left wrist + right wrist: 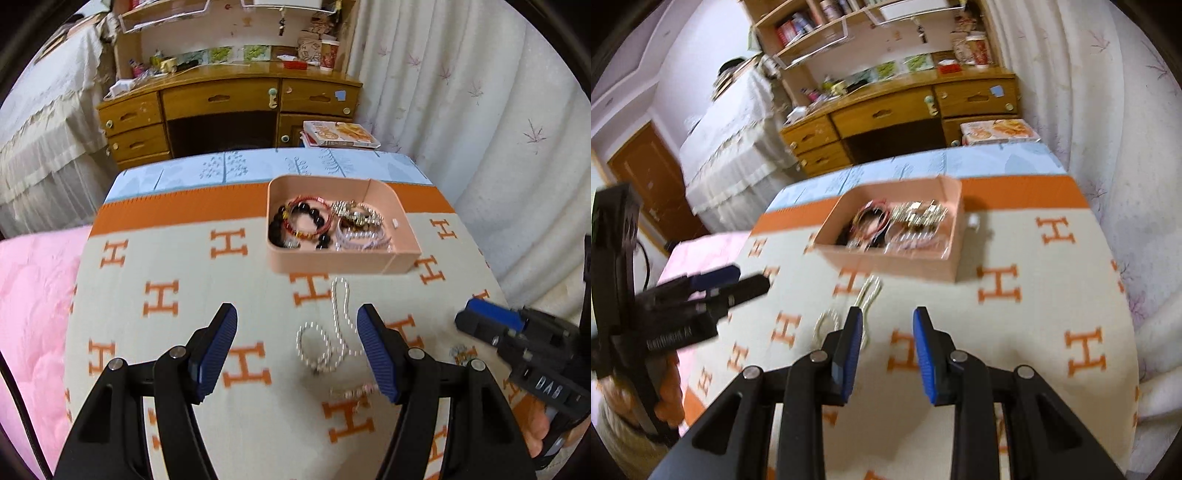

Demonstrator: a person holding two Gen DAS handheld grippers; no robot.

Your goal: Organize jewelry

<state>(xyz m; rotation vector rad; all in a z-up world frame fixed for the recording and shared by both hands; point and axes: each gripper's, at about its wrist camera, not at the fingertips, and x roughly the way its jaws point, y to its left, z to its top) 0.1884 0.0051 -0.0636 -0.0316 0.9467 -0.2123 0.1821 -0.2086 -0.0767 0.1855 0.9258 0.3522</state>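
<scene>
Blue-padded, my left gripper [297, 350] gapes wide and empty above the white pearl necklace [341, 321] on the H-patterned cloth [166, 295]. My right gripper [886, 354] hovers half-open, holding nothing, short of the pink jewelry tray [886, 260].

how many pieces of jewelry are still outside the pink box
4, possibly more hidden. The long pearl necklace and the beaded bracelet lie between the left gripper fingers; a pink-and-gold piece is nearer the camera; a small sparkly piece sits beside the right gripper.
</scene>
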